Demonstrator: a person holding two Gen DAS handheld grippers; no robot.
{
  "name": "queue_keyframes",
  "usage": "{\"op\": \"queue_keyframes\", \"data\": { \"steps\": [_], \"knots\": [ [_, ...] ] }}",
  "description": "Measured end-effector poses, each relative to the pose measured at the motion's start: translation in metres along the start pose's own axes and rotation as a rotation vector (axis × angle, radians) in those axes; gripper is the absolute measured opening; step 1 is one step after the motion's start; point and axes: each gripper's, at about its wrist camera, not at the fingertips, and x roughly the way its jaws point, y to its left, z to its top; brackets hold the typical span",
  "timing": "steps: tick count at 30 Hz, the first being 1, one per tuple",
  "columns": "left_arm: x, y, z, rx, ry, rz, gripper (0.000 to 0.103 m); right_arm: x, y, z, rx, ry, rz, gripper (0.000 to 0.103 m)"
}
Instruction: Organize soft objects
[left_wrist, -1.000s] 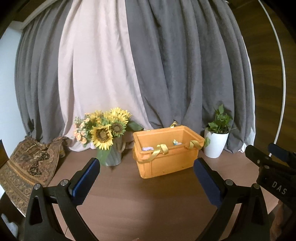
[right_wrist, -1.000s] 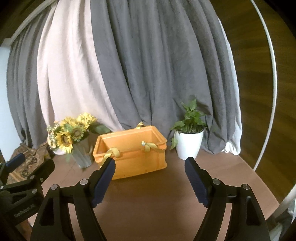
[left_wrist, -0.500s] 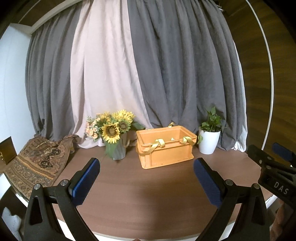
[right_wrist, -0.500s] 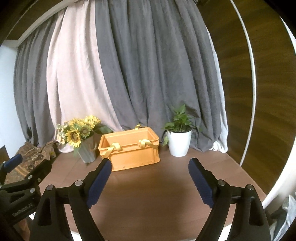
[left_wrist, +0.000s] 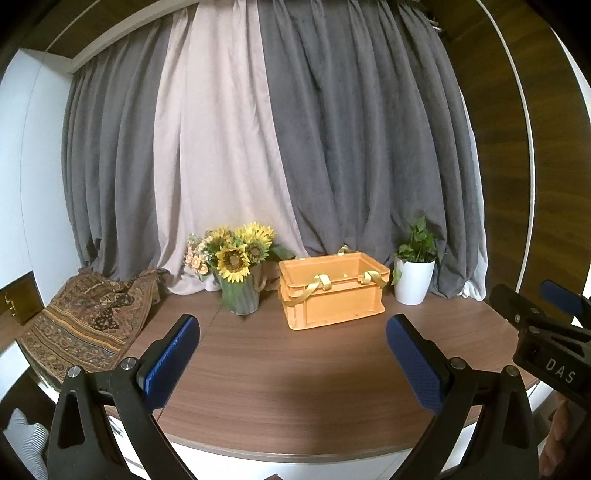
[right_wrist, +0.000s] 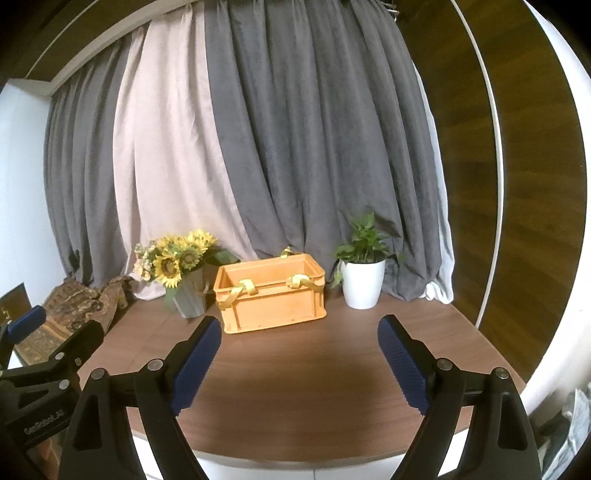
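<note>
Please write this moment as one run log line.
left gripper: jaws open, empty | right gripper: jaws just opening, empty | orange plastic crate: on brown wooden table, yellow ribbons over rim | both grippers apart from crate

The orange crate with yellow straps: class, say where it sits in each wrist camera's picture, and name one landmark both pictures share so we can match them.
Left wrist view: the orange crate sits right of centre at the back of the table, between the sunflower vase and the white plant pot.
Right wrist view: the crate sits just left of centre, between the same two.
Shared landmark: the white plant pot, immediately right of the crate.
</note>
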Motion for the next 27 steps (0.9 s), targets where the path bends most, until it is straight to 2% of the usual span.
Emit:
{"op": "queue_keyframes", "data": {
  "steps": [27],
  "knots": [
    [-0.012,-0.007,0.000,0.006,-0.012,-0.006,0.103,-0.019,-0.008,-0.004,0.008,-0.018,-0.015,0.088]
  ]
}}
